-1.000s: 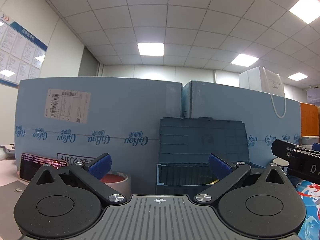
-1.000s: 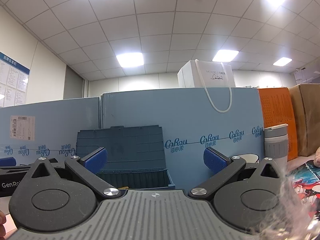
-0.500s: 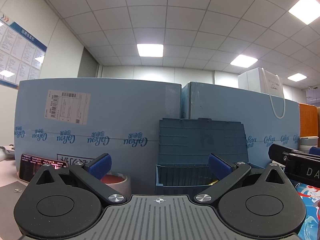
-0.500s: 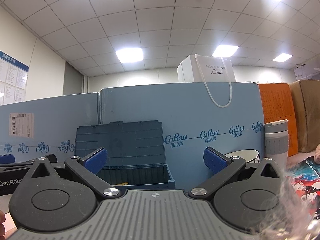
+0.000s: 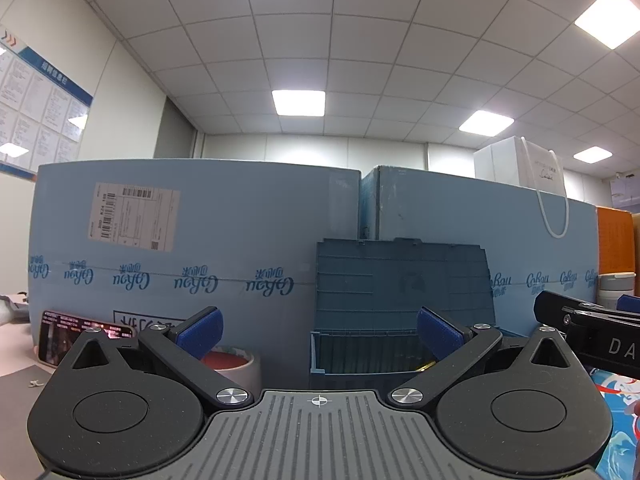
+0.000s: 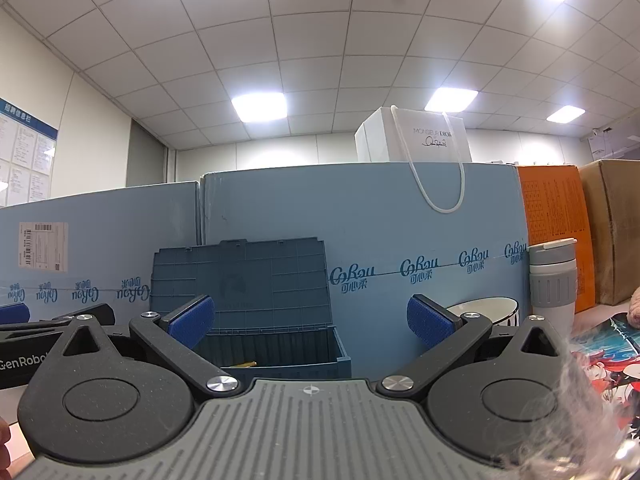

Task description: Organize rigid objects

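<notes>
I see a tiled ceiling (image 5: 360, 40) with lit panels (image 5: 298, 103) overhead. A notice board (image 5: 36, 108) hangs on the left wall (image 5: 132, 112). Tall blue boxes (image 6: 360, 220) block the back, with orange (image 6: 554, 232) and brown boxes (image 6: 616, 232) beside them.

Open storage box (image 5: 360, 356) is sitting before the cardboard cartons (image 5: 240, 240), lid leaning back against them. Tape roll (image 5: 232, 362) and phone (image 5: 76, 332) are lying to its left; bowl (image 6: 488, 310) and tumbler (image 6: 552, 280) are standing to its right.

left black two-finger gripper (image 5: 319, 329) level, blue-padded jaws spread wide, empty, right black two-finger gripper (image 6: 310, 319) alongside, likewise
</notes>
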Demonstrator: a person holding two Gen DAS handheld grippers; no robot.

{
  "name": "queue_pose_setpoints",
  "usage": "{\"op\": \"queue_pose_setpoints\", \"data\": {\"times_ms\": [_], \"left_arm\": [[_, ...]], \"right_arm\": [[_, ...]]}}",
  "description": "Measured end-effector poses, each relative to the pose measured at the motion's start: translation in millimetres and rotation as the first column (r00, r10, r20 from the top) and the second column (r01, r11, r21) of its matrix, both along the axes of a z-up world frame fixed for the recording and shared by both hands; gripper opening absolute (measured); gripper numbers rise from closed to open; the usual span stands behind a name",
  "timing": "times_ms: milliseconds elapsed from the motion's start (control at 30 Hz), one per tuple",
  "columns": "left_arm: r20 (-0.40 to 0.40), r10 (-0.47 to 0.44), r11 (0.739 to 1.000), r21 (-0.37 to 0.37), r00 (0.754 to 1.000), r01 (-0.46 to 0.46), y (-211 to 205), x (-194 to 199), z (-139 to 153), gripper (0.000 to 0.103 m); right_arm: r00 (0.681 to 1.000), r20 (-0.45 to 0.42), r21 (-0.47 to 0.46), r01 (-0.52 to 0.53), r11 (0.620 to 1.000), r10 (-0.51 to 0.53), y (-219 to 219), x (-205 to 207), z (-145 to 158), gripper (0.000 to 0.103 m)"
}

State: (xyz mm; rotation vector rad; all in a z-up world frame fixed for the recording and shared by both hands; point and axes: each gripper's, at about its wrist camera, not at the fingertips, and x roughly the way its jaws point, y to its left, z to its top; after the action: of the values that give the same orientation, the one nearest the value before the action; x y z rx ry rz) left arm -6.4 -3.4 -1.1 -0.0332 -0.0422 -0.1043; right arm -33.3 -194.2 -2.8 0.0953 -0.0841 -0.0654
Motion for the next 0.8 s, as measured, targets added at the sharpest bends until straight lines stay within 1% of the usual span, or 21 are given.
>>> {"op": "queue_pose_setpoints", "data": {"times_ms": [800], "left_arm": [[0.011,-0.001,1.0,0.006,1.0,0.001,0.5,-2.2,0.4,0.103]], "right_arm": [[1.0,-0.015,0.004,0.001,1.0,-0.001,0.8,1.1,-0.6,0.103]]}}
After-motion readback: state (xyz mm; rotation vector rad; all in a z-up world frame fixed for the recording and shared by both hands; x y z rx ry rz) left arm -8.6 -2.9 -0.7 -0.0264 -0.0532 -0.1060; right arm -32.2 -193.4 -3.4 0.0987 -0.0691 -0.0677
